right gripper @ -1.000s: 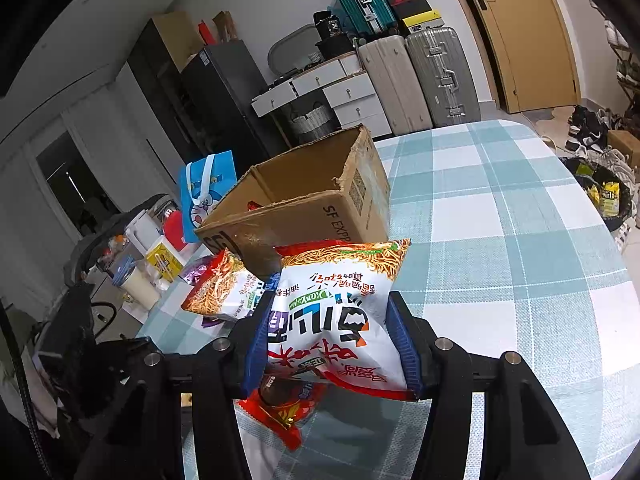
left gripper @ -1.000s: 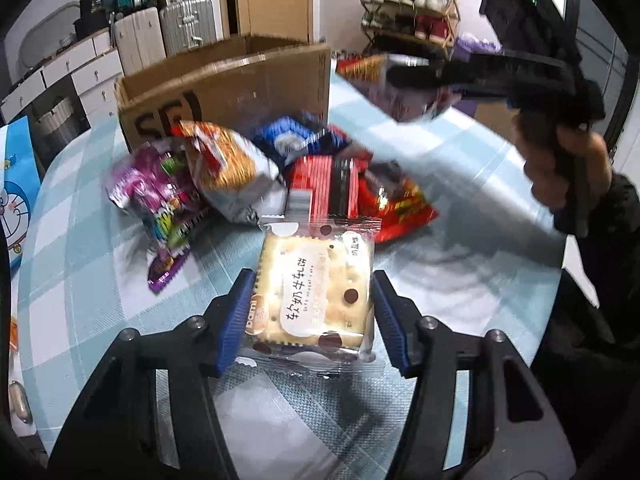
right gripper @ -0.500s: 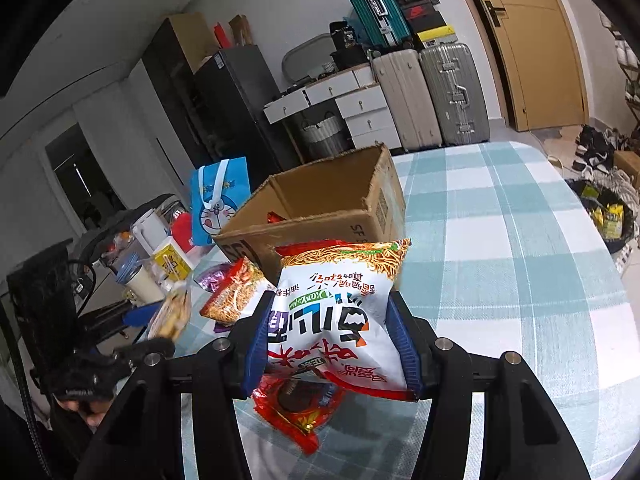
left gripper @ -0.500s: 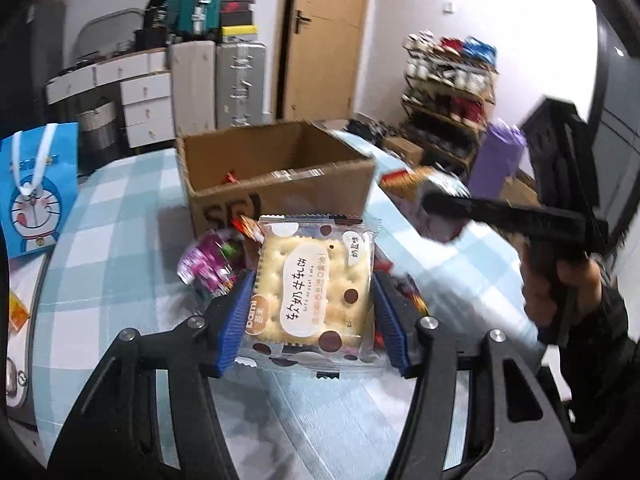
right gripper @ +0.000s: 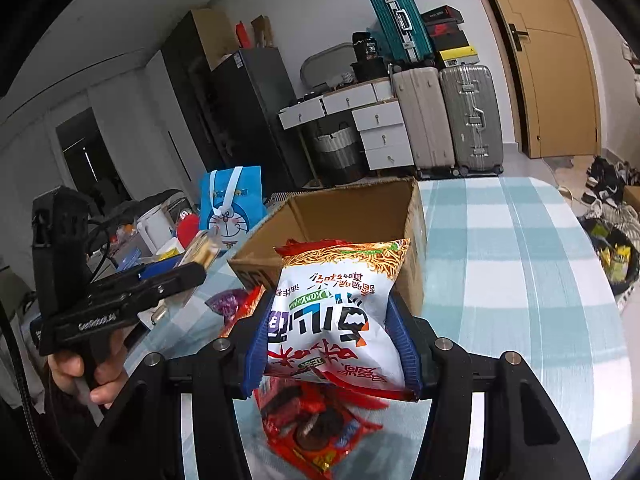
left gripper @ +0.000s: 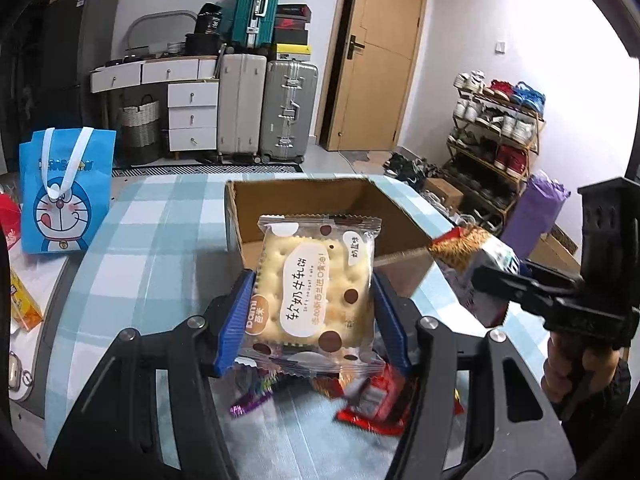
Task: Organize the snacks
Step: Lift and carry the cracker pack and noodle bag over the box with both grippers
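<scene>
My left gripper (left gripper: pixel 310 316) is shut on a clear cracker packet (left gripper: pixel 314 284) and holds it in the air in front of the open cardboard box (left gripper: pixel 304 196). My right gripper (right gripper: pixel 332 344) is shut on a white and red noodle snack bag (right gripper: pixel 340 300), also raised near the box (right gripper: pixel 352 212). The noodle bag also shows in the left wrist view (left gripper: pixel 476 256), to the right of the box. The left gripper also shows in the right wrist view (right gripper: pixel 188 268), to the left of the box. Loose snack packets (left gripper: pixel 368 396) lie on the checked tablecloth below; a red packet (right gripper: pixel 316 432) lies under the right gripper.
A blue Doraemon bag (left gripper: pixel 64 196) stands at the table's left edge. The checked table (right gripper: pixel 520 280) stretches to the right of the box. Suitcases (left gripper: pixel 264 108), drawers and a shoe rack (left gripper: pixel 496 132) stand beyond the table.
My left gripper has lifted the cracker packet off the table and up toward the box. My right gripper has raised the noodle bag a little toward the box.
</scene>
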`<action>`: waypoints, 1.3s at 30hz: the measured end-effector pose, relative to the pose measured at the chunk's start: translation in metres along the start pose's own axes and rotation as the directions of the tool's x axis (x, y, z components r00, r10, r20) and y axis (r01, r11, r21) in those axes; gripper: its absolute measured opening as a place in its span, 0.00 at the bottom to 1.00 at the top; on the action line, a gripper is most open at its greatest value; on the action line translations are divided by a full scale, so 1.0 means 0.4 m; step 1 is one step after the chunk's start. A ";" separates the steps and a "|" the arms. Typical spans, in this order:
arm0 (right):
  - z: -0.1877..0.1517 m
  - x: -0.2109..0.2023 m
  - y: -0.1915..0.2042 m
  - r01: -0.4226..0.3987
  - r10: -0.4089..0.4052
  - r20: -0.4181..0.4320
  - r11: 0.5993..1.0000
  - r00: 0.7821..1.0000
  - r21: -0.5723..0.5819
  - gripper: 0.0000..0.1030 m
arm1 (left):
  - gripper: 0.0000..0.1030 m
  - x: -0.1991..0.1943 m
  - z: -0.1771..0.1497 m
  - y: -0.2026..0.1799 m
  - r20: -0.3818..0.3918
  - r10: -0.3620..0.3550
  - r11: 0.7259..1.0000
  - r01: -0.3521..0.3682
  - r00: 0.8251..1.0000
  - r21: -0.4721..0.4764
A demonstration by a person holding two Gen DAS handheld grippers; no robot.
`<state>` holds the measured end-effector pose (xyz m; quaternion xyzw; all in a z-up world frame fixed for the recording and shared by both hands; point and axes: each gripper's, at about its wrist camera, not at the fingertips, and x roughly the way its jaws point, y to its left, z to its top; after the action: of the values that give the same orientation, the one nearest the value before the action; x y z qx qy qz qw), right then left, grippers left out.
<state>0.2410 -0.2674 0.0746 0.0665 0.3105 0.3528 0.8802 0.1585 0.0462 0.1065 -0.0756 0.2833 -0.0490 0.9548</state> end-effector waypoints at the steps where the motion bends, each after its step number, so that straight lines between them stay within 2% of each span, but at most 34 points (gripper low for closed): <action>1: 0.006 0.002 0.000 -0.001 0.001 0.001 1.000 1.000 -0.002 0.53 | 0.54 0.010 0.012 0.002 0.005 0.004 1.000 -0.004 1.000 -0.003; 13: 0.086 0.037 -0.007 -0.008 0.008 0.024 1.000 1.000 0.000 0.53 | 0.54 0.126 0.095 0.008 0.016 0.032 0.999 -0.032 0.999 -0.001; 27: 0.162 0.127 -0.017 -0.012 0.012 -0.007 1.000 1.000 -0.004 0.53 | 0.54 0.258 0.119 0.016 -0.013 0.080 0.996 -0.080 0.997 0.031; 39: 0.171 0.221 -0.048 0.020 -0.019 -0.044 1.000 0.999 0.006 0.53 | 0.54 0.380 0.131 0.020 -0.046 0.121 0.992 -0.119 0.992 0.047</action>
<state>0.3421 -0.2161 0.0785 0.0586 0.3313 0.3446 0.8764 0.3145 0.0396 0.0674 -0.0361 0.3094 0.0007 0.9503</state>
